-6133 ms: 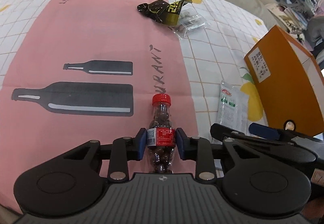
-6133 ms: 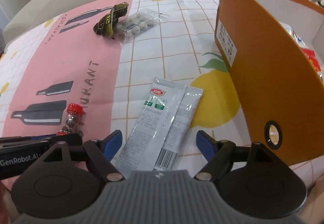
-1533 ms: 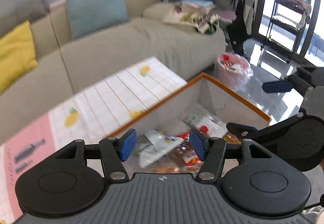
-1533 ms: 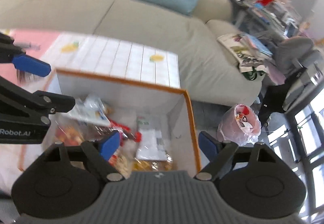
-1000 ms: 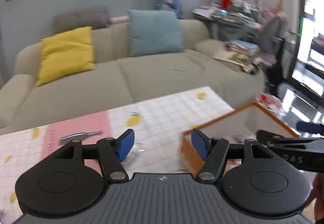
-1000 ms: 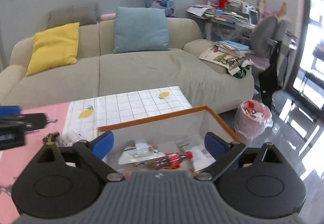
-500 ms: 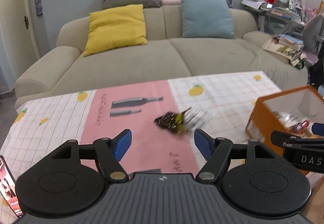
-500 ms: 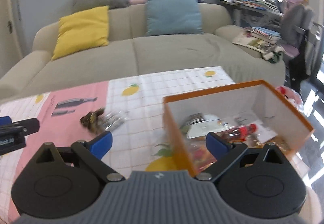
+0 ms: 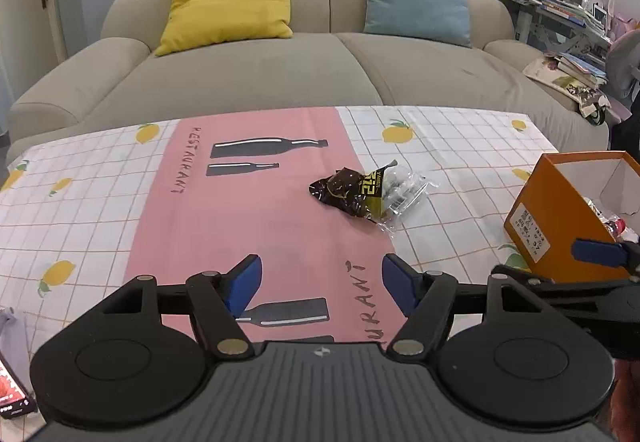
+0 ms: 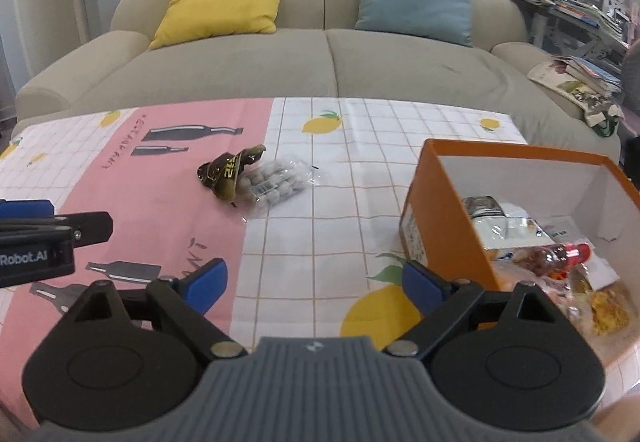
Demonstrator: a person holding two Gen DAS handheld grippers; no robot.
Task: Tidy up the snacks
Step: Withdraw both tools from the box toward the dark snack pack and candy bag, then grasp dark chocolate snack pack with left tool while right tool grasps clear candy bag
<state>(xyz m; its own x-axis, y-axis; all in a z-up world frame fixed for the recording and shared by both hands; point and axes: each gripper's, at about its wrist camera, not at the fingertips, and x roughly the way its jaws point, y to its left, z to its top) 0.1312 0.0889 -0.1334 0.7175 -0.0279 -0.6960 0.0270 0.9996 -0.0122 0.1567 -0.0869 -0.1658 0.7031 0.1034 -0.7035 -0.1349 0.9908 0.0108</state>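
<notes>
both tongs wide, nothing between: left gripper (image 9: 322,284), right gripper (image 10: 315,284). dark snack packet (image 9: 350,193) lies half over clear bag of pale balls (image 10: 276,182) mid-tablecloth (image 9: 100,210), bag partly hidden. orange box (image 10: 442,210) at right, cut off in left view; contents jumbled, red-capped bottle (image 10: 554,258) visible, rest unclear.

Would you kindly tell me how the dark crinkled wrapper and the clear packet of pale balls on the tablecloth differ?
The dark crinkled wrapper is opaque, with yellow print; the clear packet of pale balls is see-through. The wrapper is crumpled and raised; the packet lies flatter. Both remain outside the orange box, touching each other.
</notes>
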